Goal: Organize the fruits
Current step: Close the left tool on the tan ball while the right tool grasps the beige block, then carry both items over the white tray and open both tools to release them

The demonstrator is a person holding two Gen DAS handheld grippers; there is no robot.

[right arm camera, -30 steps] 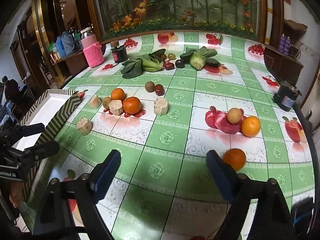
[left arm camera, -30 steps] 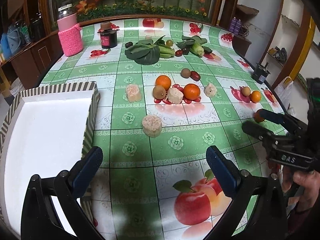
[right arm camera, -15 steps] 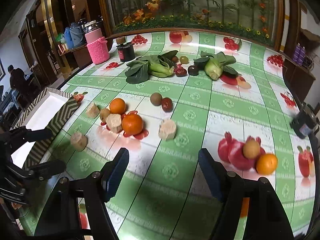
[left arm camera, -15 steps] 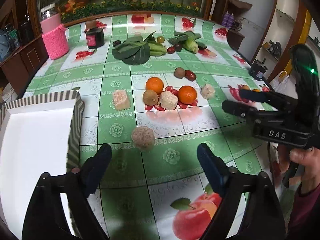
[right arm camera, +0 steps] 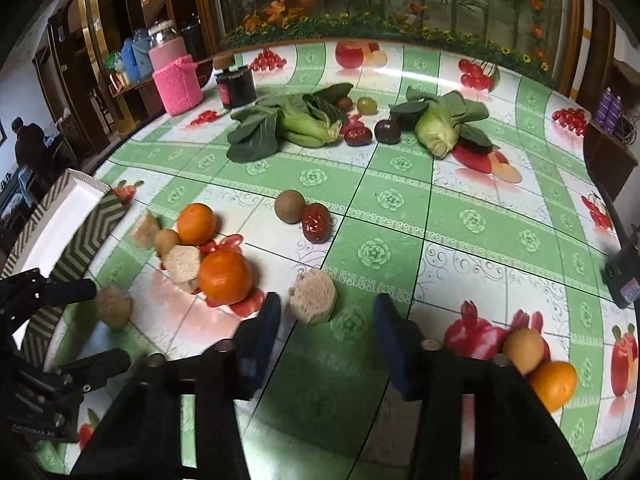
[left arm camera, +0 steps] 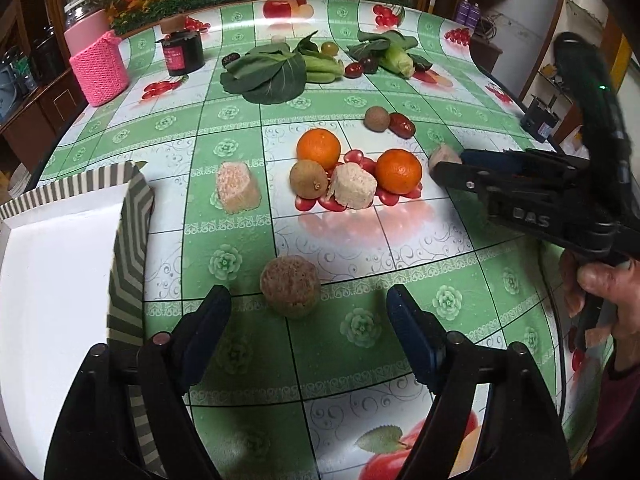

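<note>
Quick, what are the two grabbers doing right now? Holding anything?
Left gripper: open, holding nothing, closing toward the round brown chunk.
Right gripper: open, holding nothing, closing toward the pale chunk.

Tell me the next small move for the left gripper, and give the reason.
Probably ease the left gripper forward and down until its fingers straddle the round brown cake. The cake lies on the tablecloth just ahead of the fingertips, not yet between them, and the jaws, which have just been closing, still stand wider than it. The striped tray lies beside it.
</note>
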